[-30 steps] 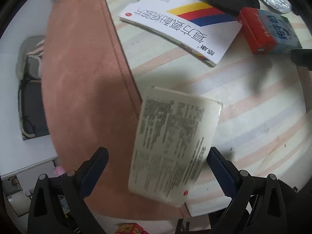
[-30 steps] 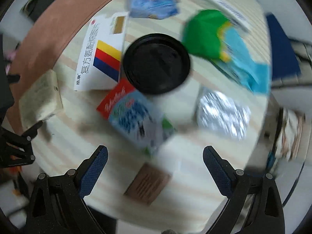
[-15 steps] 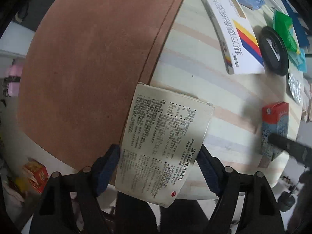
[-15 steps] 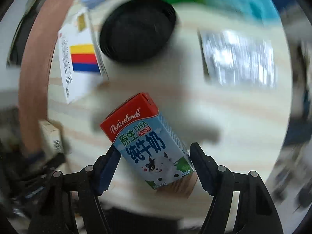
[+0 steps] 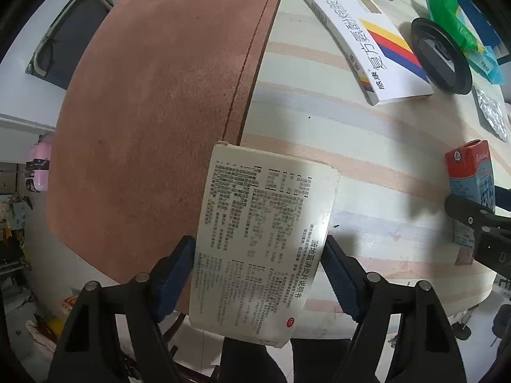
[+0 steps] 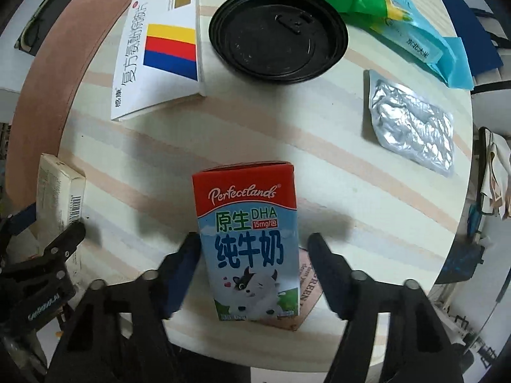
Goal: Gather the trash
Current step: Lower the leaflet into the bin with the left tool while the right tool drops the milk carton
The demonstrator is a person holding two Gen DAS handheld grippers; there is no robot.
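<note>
My left gripper (image 5: 260,274) is shut on a cream medicine box (image 5: 265,242) printed with black text, both pads against its sides, near the table's edge. The box also shows at the left of the right wrist view (image 6: 59,196). A red and blue milk carton (image 6: 249,242) lies on the striped table (image 6: 319,146) between the fingers of my right gripper (image 6: 254,266). The left pad touches the carton; the right pad stands a little off it. The carton also shows in the left wrist view (image 5: 471,185).
On the table lie a white box with yellow, red and blue stripes (image 6: 159,60), a black round lid (image 6: 278,28), a silver foil pack (image 6: 412,121), green and blue wrappers (image 6: 399,9) and a brown card (image 6: 306,290) under the carton. A wide brown rim (image 5: 159,95) borders the table.
My left gripper has closed onto the medicine box. My right gripper has swung down over the milk carton and narrowed around it.
</note>
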